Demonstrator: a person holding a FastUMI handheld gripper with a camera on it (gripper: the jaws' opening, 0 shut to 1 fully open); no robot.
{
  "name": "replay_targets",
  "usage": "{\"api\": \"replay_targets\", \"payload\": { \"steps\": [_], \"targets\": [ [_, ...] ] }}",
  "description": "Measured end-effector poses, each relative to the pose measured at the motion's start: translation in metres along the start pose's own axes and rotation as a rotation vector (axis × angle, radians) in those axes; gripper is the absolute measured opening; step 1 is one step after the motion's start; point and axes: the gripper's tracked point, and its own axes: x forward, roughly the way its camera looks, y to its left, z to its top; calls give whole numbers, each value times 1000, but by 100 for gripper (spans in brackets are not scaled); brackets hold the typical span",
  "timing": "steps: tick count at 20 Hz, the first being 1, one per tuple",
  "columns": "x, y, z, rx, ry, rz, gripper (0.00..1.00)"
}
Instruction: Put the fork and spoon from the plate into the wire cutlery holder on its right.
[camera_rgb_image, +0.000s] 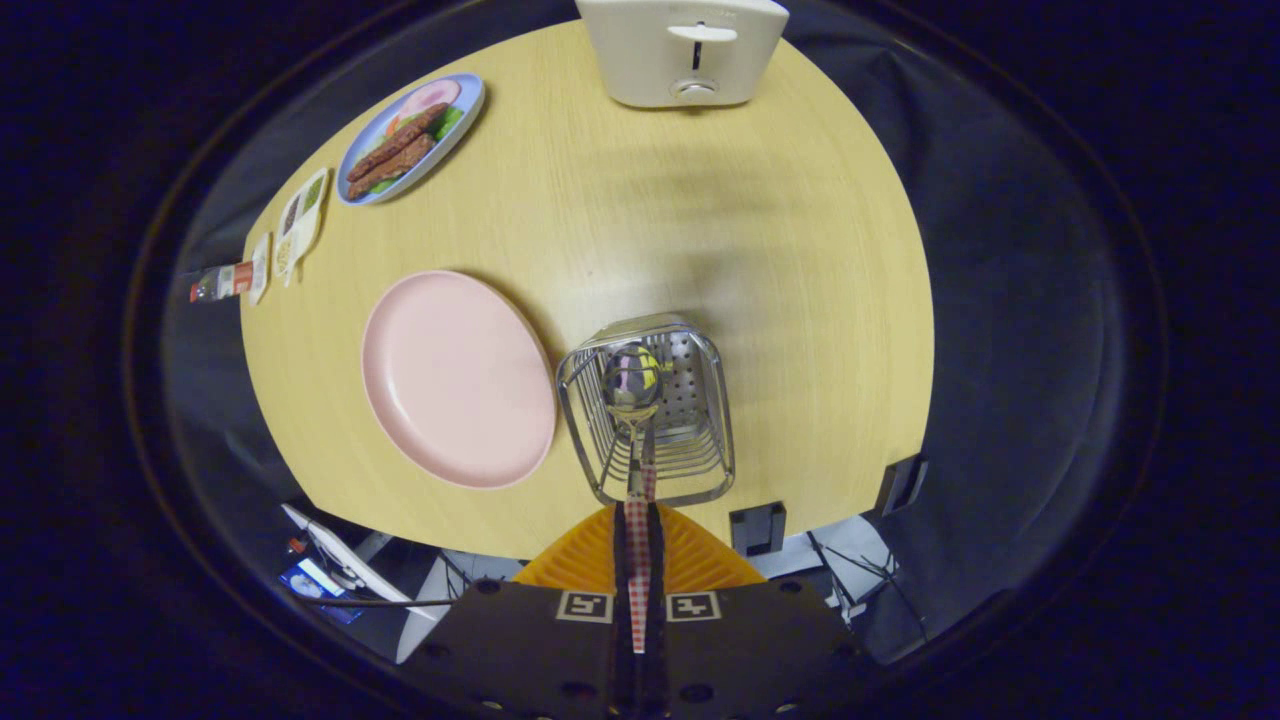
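We see the shiny metal spoon with a red-checked handle (634, 400) clamped between the orange gripper's (638, 540) closed fingers, its bowl over the silver wire cutlery holder (700, 440) near the round wooden table's (800, 250) front edge, beside the bare pink plate (455, 380).

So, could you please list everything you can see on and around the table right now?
Spoon: one, silver with red-checked handle, held over the wire cutlery holder.
Wire cutlery holder: one, silver, right of the pink plate.
Pink plate: one, bare, left of the holder.
Blue plate: one, with food, far left.
Toaster: one, white, far edge.
Packets: a few, white, beside the blue plate.
Table: one, light wood.
Gripper: one, orange fingers shut on the spoon handle.
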Motion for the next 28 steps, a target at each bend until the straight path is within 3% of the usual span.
{"api": "replay_targets", "payload": {
  "steps": [3, 6, 8, 15, 20, 28],
  "targets": [
    [-2, 3, 8, 3, -34, 10, 12],
    [-10, 7, 14, -4, -94, 40, 33],
    [-18, 12, 19, -45, -166, 68, 41],
    [-79, 30, 41, -127, -590, 124, 76],
    [-152, 55, 26, -157, -991, 218, 88],
    [-229, 77, -39, -286, -1476, 276, 88]
  ]
}}
